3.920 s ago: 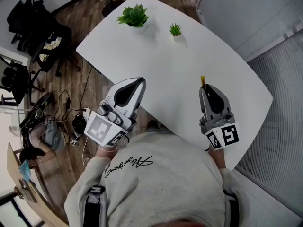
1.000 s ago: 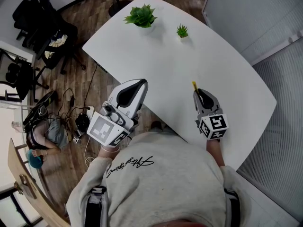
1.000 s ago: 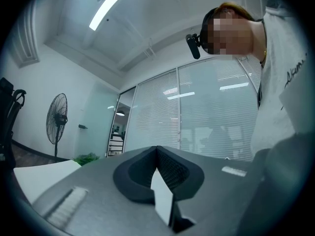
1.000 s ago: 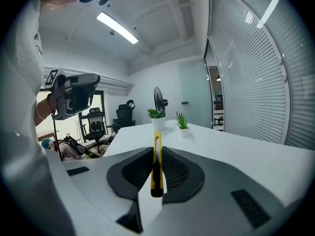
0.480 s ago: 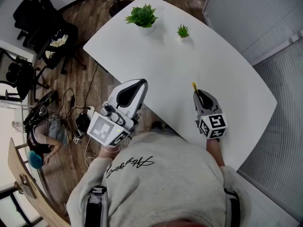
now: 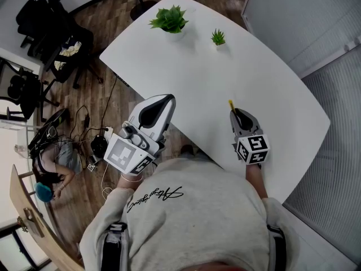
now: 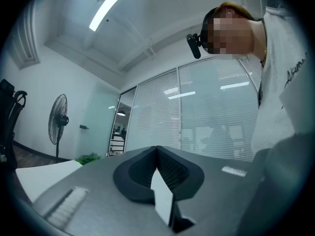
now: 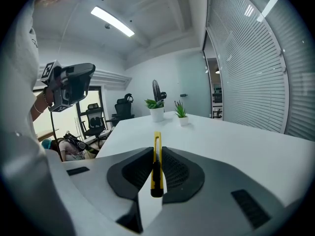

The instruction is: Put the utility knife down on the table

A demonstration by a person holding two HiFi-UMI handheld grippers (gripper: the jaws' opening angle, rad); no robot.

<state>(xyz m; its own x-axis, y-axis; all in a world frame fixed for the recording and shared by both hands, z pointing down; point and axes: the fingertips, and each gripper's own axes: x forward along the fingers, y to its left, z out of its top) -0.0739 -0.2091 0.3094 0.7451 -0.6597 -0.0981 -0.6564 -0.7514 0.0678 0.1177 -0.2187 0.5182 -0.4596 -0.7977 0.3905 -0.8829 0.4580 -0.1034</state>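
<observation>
Right gripper (image 6: 235, 113), lower toward table (image 6: 192, 66) than before, clenched on protruding utility knife (image 6: 230, 103).

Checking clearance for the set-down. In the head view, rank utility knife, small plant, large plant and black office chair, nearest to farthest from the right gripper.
From the right gripper:
1. utility knife, in its jaws
2. small plant, table's far edge
3. large plant, farther left
4. black office chair, floor, far left
</observation>
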